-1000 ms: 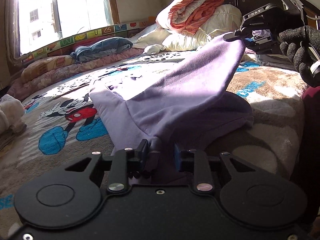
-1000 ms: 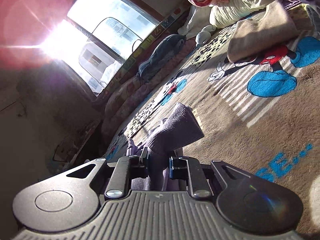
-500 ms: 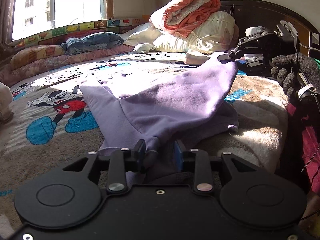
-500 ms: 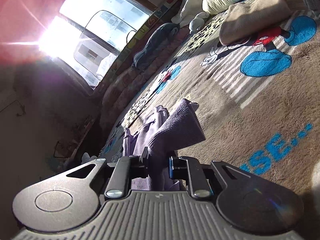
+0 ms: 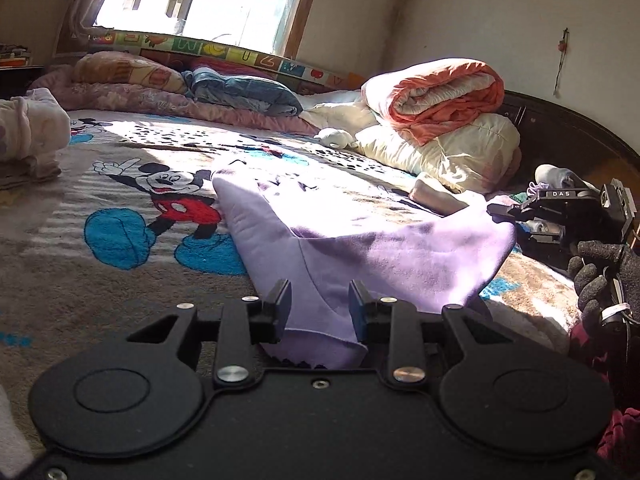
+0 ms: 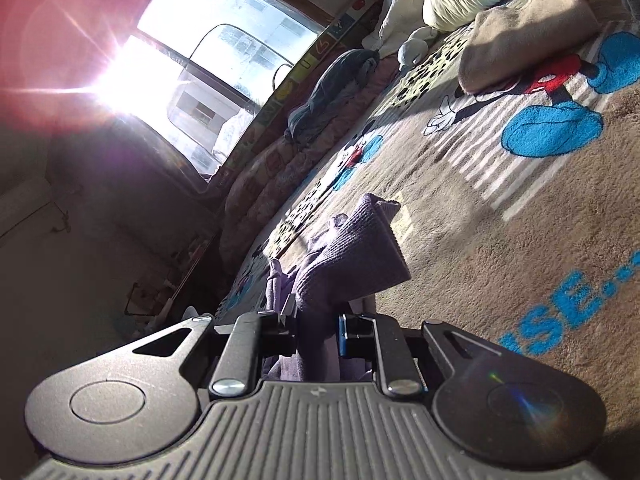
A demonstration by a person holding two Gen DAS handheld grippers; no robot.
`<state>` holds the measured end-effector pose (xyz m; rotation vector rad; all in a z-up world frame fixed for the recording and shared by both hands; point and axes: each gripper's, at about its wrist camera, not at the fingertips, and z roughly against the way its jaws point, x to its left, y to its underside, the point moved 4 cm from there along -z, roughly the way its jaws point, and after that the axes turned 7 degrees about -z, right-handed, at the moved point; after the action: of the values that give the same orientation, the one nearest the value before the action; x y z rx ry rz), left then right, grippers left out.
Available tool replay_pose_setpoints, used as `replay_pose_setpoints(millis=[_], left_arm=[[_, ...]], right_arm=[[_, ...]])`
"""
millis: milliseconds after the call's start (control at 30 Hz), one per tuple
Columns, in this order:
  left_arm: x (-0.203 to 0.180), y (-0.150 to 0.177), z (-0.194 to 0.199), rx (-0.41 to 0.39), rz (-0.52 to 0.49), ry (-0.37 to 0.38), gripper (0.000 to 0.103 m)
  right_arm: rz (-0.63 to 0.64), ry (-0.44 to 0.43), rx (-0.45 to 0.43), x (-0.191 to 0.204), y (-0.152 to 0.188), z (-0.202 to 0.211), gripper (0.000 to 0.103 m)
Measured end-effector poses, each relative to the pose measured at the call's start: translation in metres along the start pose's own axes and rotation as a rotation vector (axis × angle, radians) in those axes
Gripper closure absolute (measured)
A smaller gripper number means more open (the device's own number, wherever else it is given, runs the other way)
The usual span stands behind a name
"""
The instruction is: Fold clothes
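A lilac sweatshirt (image 5: 360, 252) lies spread on the cartoon-print bed cover (image 5: 100, 280). Its near edge is bunched between the fingers of my left gripper (image 5: 319, 304), which is shut on it. The far right corner is pulled up to my right gripper (image 5: 496, 210), held by a hand in a dark glove (image 5: 600, 272). In the right wrist view, my right gripper (image 6: 318, 320) is shut on a ribbed lilac hem (image 6: 352, 256), low over the cover (image 6: 500, 220). The cloth sags between the two grippers.
Rolled orange and cream quilts (image 5: 440, 120) sit at the dark headboard (image 5: 580, 148). A blue blanket (image 5: 240, 92) and pillows line the window side. A folded beige garment (image 6: 520, 40) lies further up the bed. A pale bundle (image 5: 28, 132) rests at the left edge.
Both grippers have come down towards the bed, so the lilac sweatshirt hangs lower and flatter between them. The grips have held.
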<state>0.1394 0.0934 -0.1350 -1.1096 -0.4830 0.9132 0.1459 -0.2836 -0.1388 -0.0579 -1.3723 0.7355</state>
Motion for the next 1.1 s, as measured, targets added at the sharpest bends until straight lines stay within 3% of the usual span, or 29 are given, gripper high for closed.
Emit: replay_pose_setpoints(millis=[133,233,300,433,533,700,867,1000,1100], left_arm=[[-0.028,0.011,-0.027,0.101,-0.111,0.043,0.074],[-0.021,0.016,-0.031,0.123,-0.082,0.080,0.074],[-0.007,0.009,-0.022,0.088,0.004,0.114,0.074],[0.033,-0.006,0.004,-0.085,0.235,0.110,0.074],[0.046,-0.009,0.010,-0.122,0.304,0.105,0.074],[0.023,-0.005,-0.004,-0.032,0.189,0.119,0.074],[-0.003,0.006,-0.023,0.068,0.069,0.144,0.074],[-0.008,0.016,-0.034,0.145,0.020,0.127,0.074],[-0.005,0.019,-0.037,0.160,0.041,0.137,0.073]], right_arm=[[-0.003,-0.024,-0.011,-0.003,-0.005,0.002,0.084],[0.011,-0.024,0.000,-0.004,-0.007,0.000,0.084],[-0.002,-0.036,0.010,-0.004,-0.008,-0.001,0.083],[-0.011,-0.109,0.032,0.012,-0.005,0.001,0.083],[0.027,-0.157,0.033,0.034,-0.004,0.004,0.083],[0.092,-0.230,0.003,0.074,-0.018,0.006,0.084],[0.117,-0.220,-0.023,0.077,-0.027,0.017,0.084],[0.127,-0.132,0.016,0.047,-0.017,0.011,0.084],[0.087,-0.032,0.030,0.003,-0.006,0.004,0.084]])
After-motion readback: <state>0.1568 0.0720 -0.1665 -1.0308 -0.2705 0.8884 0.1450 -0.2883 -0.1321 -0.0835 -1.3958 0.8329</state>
